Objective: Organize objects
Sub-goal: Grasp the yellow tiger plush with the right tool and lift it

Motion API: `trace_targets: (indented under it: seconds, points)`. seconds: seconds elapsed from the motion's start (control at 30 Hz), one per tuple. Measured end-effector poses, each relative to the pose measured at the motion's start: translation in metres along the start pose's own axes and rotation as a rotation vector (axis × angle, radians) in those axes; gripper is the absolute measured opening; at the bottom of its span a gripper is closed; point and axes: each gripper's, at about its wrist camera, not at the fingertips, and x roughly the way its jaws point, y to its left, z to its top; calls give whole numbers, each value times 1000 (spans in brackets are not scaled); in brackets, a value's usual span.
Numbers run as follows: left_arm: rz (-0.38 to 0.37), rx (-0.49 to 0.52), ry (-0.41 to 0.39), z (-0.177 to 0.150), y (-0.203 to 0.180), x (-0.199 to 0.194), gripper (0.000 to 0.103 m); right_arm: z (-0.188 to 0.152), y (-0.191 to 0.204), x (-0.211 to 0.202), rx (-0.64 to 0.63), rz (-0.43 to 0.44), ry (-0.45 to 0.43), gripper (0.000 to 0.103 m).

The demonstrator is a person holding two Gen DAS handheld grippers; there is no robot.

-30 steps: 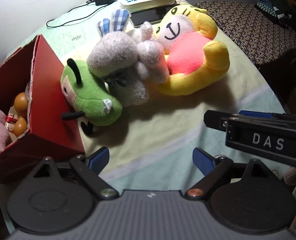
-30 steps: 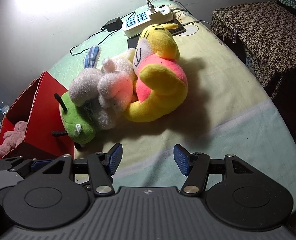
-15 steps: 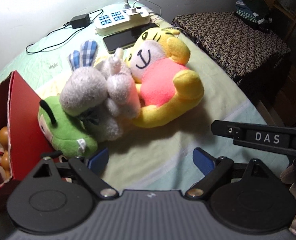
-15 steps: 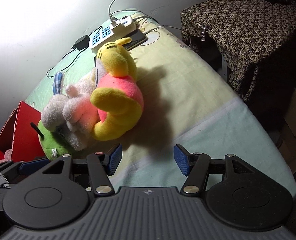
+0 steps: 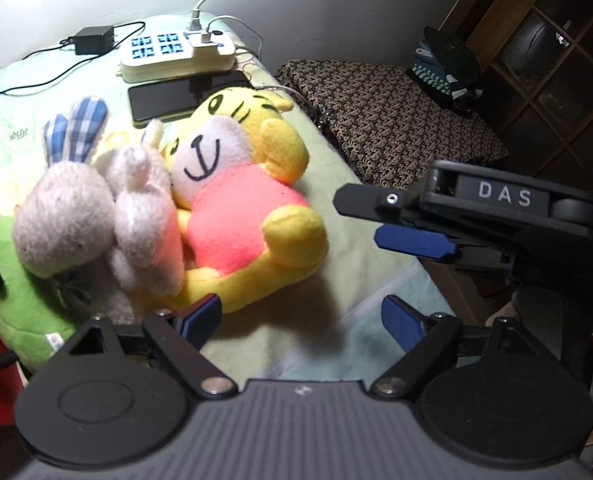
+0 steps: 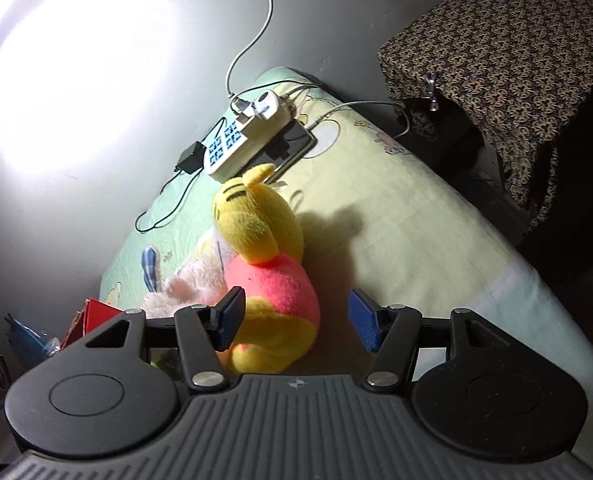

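Both your claws gape, empty: left gripper (image 5: 300,320) and right gripper (image 6: 296,320) near the yellow plush (image 5: 248,208).

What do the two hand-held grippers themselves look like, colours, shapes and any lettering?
Both are matte black. The left hand-held gripper and the right hand-held gripper each have a ribbed grey body flanked by two round black discs, angled black linkage arms with silver pivot screws, and blue pads on the fingertips. Seen from the side, the right one carries white "DAS" lettering. No cables or sleeves are visible.
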Motion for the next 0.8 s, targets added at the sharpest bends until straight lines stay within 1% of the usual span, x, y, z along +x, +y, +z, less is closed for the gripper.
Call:
trace_targets:
  seconds: [0.2, 0.3, 0.43, 0.5, 0.57, 0.63, 0.73, 0.8]
  points:
    - [-9, 0, -47, 8, 8, 5, 87, 10, 5, 23, -16, 59, 38, 61]
    - [-19, -15, -31, 12, 15, 15, 88, 11, 11, 36, -43, 73, 64, 61]
    - [-32, -30, 4, 13, 23, 28, 88, 11, 17, 52, -78, 59, 87, 62]
    - [-31, -32, 12, 15, 27, 33, 88, 12, 18, 61, -94, 48, 101, 62]
    - [-10, -30, 20, 17, 30, 39, 88, 12, 17, 72, -100, 37, 121, 62]
    - [-7, -37, 30, 19, 36, 44, 88, 13, 15, 80, -95, 34, 133, 62]
    - [-12, -37, 37, 21, 40, 50, 88, 13, 7, 87, -42, 65, 157, 63]
    - [-20, -28, 38, 22, 40, 51, 88, 13, 2, 88, -9, 84, 168, 59]
